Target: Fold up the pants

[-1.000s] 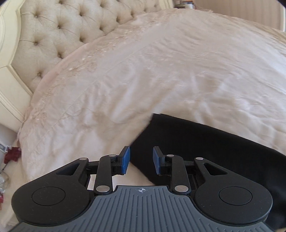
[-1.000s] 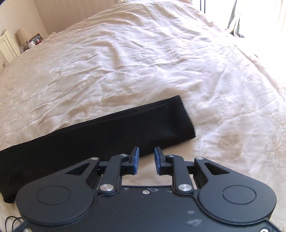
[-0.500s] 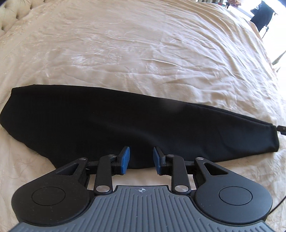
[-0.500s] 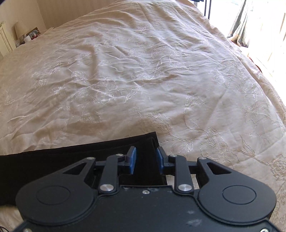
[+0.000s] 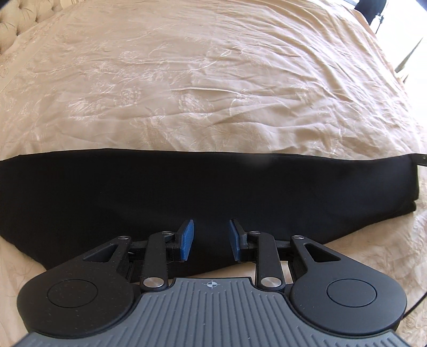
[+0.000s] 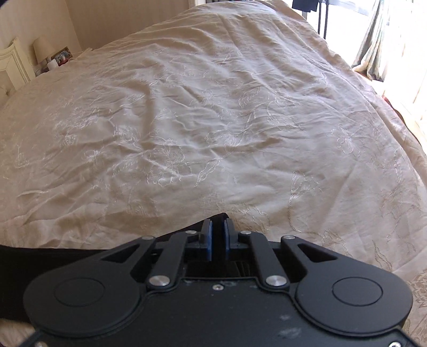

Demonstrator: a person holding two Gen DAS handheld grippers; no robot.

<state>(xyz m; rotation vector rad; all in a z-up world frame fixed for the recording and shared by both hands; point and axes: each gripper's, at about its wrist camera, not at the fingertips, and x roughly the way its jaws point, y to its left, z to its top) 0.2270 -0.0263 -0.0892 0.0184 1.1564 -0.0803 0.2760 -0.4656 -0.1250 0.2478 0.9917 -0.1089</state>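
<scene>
The black pants [image 5: 202,192] lie flat on the cream bedspread [image 5: 213,88] as one long band, folded lengthwise, from the left edge to the hem at the right. My left gripper [image 5: 210,240] is open and empty, its blue pads over the near edge of the band's middle. In the right wrist view my right gripper [image 6: 218,235] is shut on the hem end of the pants [image 6: 53,256], a peak of black cloth pinched between its pads. The right gripper's tip shows at the hem in the left wrist view [image 5: 421,160].
The embroidered bedspread [image 6: 213,120] stretches far beyond the pants. A tufted headboard [image 5: 16,24] is at the far left. A lamp and small items [image 6: 45,53] stand on a bedside table. Curtains and a bright window [image 6: 387,40] are at the right.
My right gripper has moved down onto the hem and closed on it. My left gripper swung from the waist end to the middle of the pants and stayed open.
</scene>
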